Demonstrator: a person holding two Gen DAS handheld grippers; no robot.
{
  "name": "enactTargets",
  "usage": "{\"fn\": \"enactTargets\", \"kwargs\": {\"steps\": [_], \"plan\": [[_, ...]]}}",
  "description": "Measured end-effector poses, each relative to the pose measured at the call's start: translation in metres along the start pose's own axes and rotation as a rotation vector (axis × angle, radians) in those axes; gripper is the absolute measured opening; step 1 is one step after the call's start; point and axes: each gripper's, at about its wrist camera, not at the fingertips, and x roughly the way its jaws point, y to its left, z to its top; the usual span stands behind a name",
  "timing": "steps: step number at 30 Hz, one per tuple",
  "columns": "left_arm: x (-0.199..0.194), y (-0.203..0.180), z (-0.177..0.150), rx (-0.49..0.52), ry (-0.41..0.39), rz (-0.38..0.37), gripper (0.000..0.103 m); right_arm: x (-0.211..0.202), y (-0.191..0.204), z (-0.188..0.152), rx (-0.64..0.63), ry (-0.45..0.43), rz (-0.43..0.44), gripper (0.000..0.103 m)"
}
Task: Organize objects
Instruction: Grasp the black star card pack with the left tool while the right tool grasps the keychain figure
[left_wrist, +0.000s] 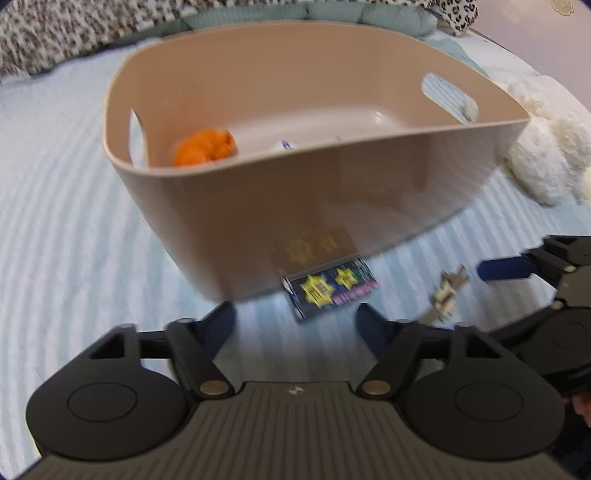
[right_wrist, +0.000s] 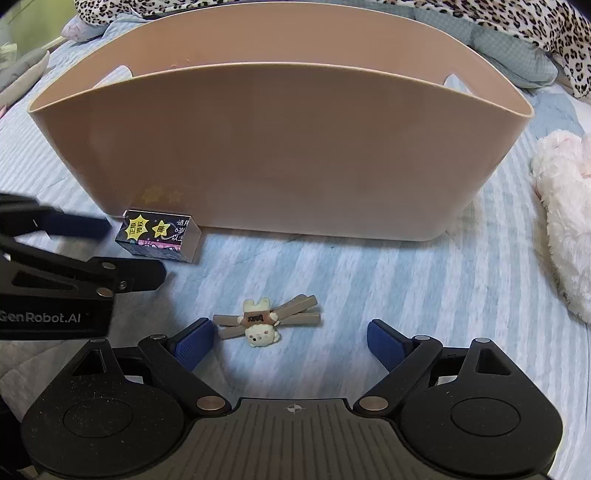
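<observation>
The right gripper (right_wrist: 290, 341) has its fingers spread wide and holds nothing; the small bear figure (right_wrist: 260, 321) lies on the bed just ahead of the gap between the two blue pads (right_wrist: 194, 345), a little nearer to the left one, so I judge the opening is prepared to go around this toy. The figure is hard and glossy, cream in colour, lying on its back with a bundle of grey-brown square sticks (right_wrist: 291, 314) crossing behind it, which makes the shape uneven and probably awkward to pinch. The left gripper (left_wrist: 295, 314) is also wide open and empty, and the small card box (left_wrist: 328, 290) sits just beyond its fingertips, touching the foot of the beige bin (left_wrist: 314, 206); it seems to me this hand is aimed at the box. The box is dark, printed with yellow stars, with flat faces and sharp edges, so it should be easy to grip. The bin is smooth plastic with rounded walls and cut-out handles, and stands past both pairs of fingers. Inside it, far ahead of the left fingers, an orange soft object (left_wrist: 205, 147) already rests, so the bin is likely the place for collecting things. The striped bedcover (right_wrist: 406, 295) under everything is soft quilted cloth, and a fluffy white plush (right_wrist: 565, 221) lies to the right of the right fingers.
</observation>
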Motion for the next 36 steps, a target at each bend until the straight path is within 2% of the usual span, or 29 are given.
{"fn": "enactTargets", "kwargs": {"steps": [5,11,13,14,16,18,21,32,36], "plan": [[0.012,-0.002,0.003,-0.017,0.023,0.02,0.079,0.0,0.003,0.0,-0.032,-0.029,-0.023,0.089],[0.015,-0.018,0.006,-0.056,0.02,0.052,0.082,-0.003,0.006,0.001,-0.044,-0.056,-0.036,0.073],[0.014,-0.017,0.004,-0.067,0.006,0.041,0.076,-0.003,0.003,0.001,-0.031,-0.057,-0.034,0.068],[0.013,-0.017,0.004,-0.055,-0.004,0.017,0.064,-0.004,0.001,0.001,-0.021,-0.057,-0.027,0.063],[0.011,-0.018,0.003,-0.02,-0.017,-0.018,0.054,-0.004,0.0,0.001,-0.013,-0.053,-0.019,0.061],[0.008,-0.021,0.004,-0.004,-0.03,-0.027,0.054,-0.004,0.0,0.0,-0.009,-0.055,-0.012,0.056],[0.005,-0.02,0.004,-0.014,-0.048,-0.058,0.053,-0.006,0.0,0.0,0.003,-0.057,-0.006,0.054],[-0.009,-0.006,-0.006,-0.032,-0.046,-0.047,0.053,-0.017,-0.003,-0.005,0.044,-0.072,0.004,0.053],[-0.023,-0.004,-0.008,-0.03,-0.069,-0.053,0.053,-0.032,-0.012,-0.015,0.065,-0.106,0.008,0.054]]}}
